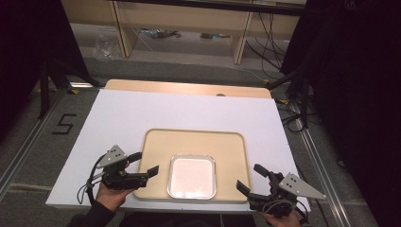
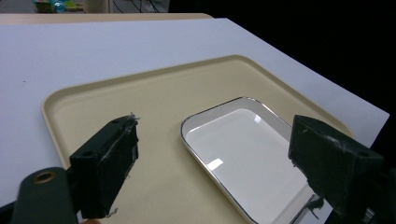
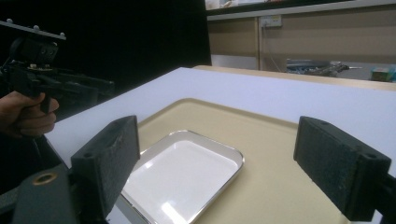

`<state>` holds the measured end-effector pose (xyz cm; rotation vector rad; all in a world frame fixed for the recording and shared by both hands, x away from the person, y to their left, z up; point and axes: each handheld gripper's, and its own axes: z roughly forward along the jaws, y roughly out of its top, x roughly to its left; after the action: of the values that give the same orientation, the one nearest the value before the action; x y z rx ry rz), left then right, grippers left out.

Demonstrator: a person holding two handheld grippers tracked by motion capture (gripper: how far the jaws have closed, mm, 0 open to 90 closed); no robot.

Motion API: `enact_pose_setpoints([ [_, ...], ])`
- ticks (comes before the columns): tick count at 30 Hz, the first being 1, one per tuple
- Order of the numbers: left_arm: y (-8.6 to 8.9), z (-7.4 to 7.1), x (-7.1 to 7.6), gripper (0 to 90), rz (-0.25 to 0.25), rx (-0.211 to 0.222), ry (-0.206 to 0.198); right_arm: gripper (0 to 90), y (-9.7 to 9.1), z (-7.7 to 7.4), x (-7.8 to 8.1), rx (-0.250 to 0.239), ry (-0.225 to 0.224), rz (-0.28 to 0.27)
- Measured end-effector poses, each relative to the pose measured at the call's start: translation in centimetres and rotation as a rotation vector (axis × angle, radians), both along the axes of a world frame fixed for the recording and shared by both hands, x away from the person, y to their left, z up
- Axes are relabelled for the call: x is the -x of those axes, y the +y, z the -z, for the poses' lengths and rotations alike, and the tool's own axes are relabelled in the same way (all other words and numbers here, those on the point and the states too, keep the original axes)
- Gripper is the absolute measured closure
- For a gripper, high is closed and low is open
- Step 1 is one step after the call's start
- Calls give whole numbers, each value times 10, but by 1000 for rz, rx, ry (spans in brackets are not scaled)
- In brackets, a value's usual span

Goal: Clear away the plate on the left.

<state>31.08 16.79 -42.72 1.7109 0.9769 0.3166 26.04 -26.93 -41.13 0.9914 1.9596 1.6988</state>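
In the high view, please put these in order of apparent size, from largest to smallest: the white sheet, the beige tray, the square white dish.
1. white sheet, covering most of the table.
2. beige tray, lying on the sheet.
3. square white dish, lying inside the tray.
The differences are clear; each one holds the next.

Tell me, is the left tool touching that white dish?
Apart. In the high view the left tool sits open over the beige tray, with bare tray between it and the white dish.

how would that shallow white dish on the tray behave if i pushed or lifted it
The white dish looks rigid and glossy, so it would probably slide on the smooth beige tray rather than tip. Its low, thin rim likely offers little to pinch.
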Motion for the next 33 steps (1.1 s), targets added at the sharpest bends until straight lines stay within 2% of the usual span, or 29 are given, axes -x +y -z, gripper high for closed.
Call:
enact_pose_setpoints([
  [2,1,-1,2,157,-11,9,-3,154,0,0,0,-1,1,-1],
  [7,4,-3,6,157,-3,9,-44,153,0,0,0,0,0,-1],
  [18,9,-9,20,157,-14,41,-90,153,1,-1,1,-2,14,-1],
  [23,11,-10,28,158,-9,37,-97,153,1,0,1,-3,12,5],
  [25,13,-11,31,158,8,5,-97,153,1,0,1,-4,12,5],
  [27,11,-11,33,157,11,6,-99,153,1,0,2,-7,17,0],
  [30,11,-12,38,157,17,-24,-122,153,1,0,1,-7,11,2],
  [33,8,-12,43,157,8,-21,-134,154,1,0,1,-1,11,12],
])
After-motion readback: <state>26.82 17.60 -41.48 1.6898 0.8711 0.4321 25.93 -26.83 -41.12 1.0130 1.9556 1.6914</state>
